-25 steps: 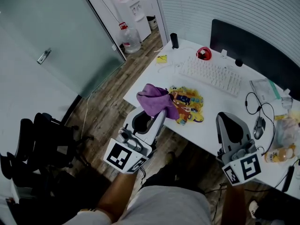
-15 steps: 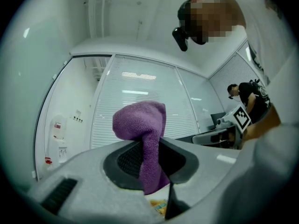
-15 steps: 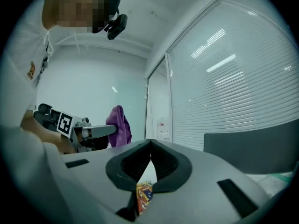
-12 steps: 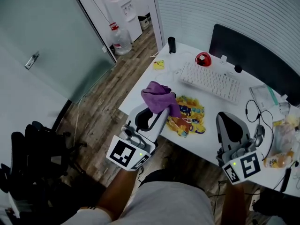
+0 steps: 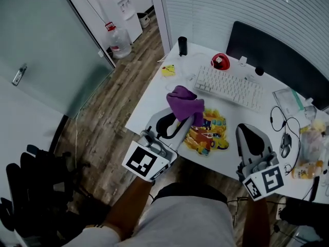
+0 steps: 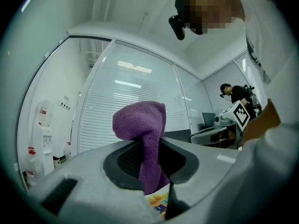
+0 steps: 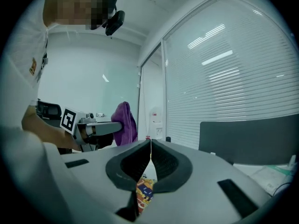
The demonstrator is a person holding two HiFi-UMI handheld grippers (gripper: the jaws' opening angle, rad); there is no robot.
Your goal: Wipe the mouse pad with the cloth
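Risk: left gripper (image 5: 189, 119) clamps purple cloth (image 5: 184, 101) wadded mostly above its tips, so bare jaws may shove the unpinned mouse pad (image 5: 212, 134) just ahead and below, while right gripper (image 7: 150, 146) sits clenched, empty, beside it.

Left tongs (image 5: 189, 118) clamping purple cloth (image 5: 184, 99), mouse pad (image 5: 212, 136) on desk (image 5: 153, 108)

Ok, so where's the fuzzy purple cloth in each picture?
Head view: the fuzzy purple cloth is in the middle, at the left gripper's tip.
Left gripper view: dead centre, pinched between the jaws.
Right gripper view: left of centre, hanging from the left gripper.
Shared landmark: the colourful cartoon mouse pad, peeking out below the jaws in both gripper views.
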